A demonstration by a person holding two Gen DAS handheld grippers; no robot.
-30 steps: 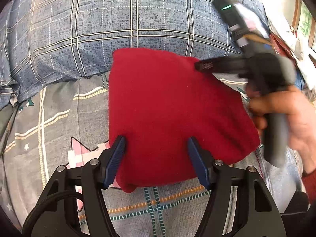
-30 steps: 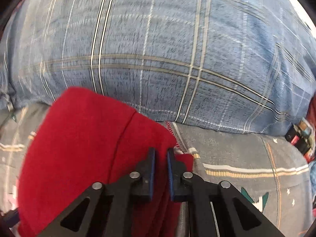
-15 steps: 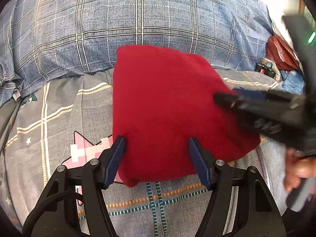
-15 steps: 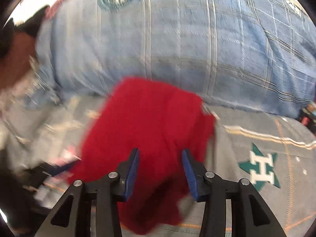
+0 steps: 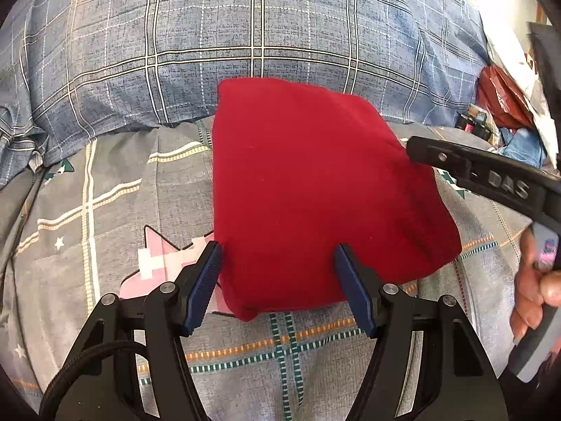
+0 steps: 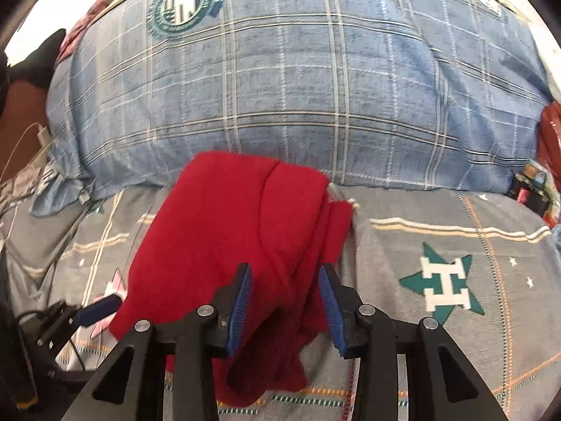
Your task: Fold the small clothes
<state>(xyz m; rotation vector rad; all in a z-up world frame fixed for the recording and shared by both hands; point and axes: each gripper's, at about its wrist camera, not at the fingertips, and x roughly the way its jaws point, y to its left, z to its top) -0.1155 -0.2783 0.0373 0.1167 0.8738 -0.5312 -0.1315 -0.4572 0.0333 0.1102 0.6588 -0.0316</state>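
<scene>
Folded red fleece garment (image 5: 315, 189) is lying soft and squarish on grey patterned bedsheet (image 5: 105, 210); left gripper (image 5: 280, 266) and right gripper (image 6: 284, 301) are both gaping wide, holding nothing.

The red garment (image 5: 308, 189) is folded into a thick, roughly square packet and lies flat on the bed. Its far edge touches the blue checked pillow, and the layered edges show on its right side (image 6: 315, 231).

2 close wrist views, opposite sides, sharing red garment (image 5: 308, 189) (image 6: 224, 245)
</scene>
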